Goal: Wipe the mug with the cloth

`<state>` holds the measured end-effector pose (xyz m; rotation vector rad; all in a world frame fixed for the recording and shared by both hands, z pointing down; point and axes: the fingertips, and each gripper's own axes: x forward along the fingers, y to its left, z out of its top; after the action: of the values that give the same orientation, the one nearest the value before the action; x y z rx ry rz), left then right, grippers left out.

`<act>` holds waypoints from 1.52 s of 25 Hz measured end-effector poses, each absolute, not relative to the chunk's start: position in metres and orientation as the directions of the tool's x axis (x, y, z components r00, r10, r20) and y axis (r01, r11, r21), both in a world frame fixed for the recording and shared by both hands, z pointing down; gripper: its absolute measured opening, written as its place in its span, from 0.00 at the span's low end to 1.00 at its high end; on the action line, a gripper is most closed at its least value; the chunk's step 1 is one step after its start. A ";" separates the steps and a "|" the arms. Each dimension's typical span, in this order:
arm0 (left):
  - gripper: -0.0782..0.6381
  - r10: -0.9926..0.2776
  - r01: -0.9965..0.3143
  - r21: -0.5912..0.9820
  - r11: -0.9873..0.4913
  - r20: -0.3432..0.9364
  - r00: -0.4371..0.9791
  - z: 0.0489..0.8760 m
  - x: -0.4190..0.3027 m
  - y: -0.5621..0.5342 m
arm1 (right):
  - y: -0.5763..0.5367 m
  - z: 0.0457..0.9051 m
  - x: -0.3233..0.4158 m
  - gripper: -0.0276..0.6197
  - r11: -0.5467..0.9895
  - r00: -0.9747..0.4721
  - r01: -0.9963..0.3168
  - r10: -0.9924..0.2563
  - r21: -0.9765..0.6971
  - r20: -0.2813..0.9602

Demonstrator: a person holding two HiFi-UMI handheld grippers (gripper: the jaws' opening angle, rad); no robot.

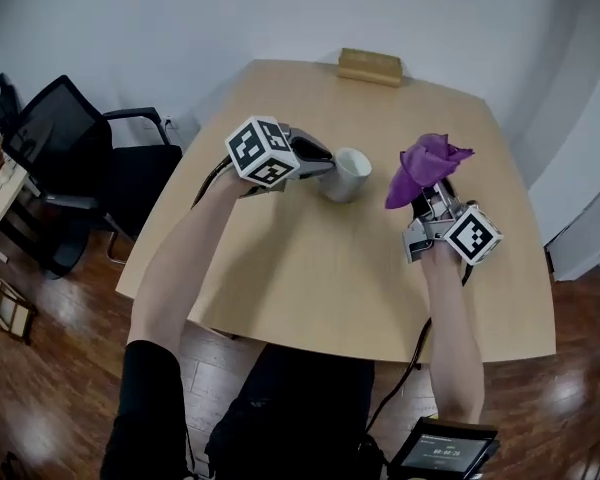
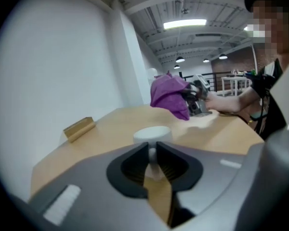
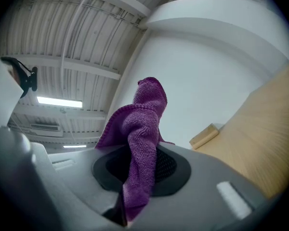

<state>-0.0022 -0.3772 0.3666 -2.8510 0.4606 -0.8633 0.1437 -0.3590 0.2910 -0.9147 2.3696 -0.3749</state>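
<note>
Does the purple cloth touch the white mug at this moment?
No, in the head view the cloth is held in the right gripper, apart from the mug, with bare table between them.

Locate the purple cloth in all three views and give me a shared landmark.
Head view: cloth right of centre, held up by the right gripper, to the right of the mug.
Left gripper view: cloth upper centre, beyond the mug.
Right gripper view: cloth at centre, pinched between the jaws.
Shared landmark: wooden block.
</note>
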 end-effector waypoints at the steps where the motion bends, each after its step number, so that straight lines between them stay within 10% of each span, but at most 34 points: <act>1: 0.22 -0.331 -0.264 -0.201 -0.943 0.524 0.785 0.365 -0.001 -0.386 | -0.359 0.291 0.143 0.14 0.728 -0.610 -0.528 -0.683 -0.438 -0.401; 38: 0.30 -0.653 -0.626 -0.198 -0.754 0.323 0.685 0.387 -0.032 -0.432 | -0.339 0.303 0.131 0.14 0.744 -0.656 -0.522 -0.663 -0.416 -0.362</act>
<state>-0.0321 -0.4323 0.3867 -2.8172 1.0707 -0.5830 0.1311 -0.3393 0.3031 -0.8959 2.4453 -0.3780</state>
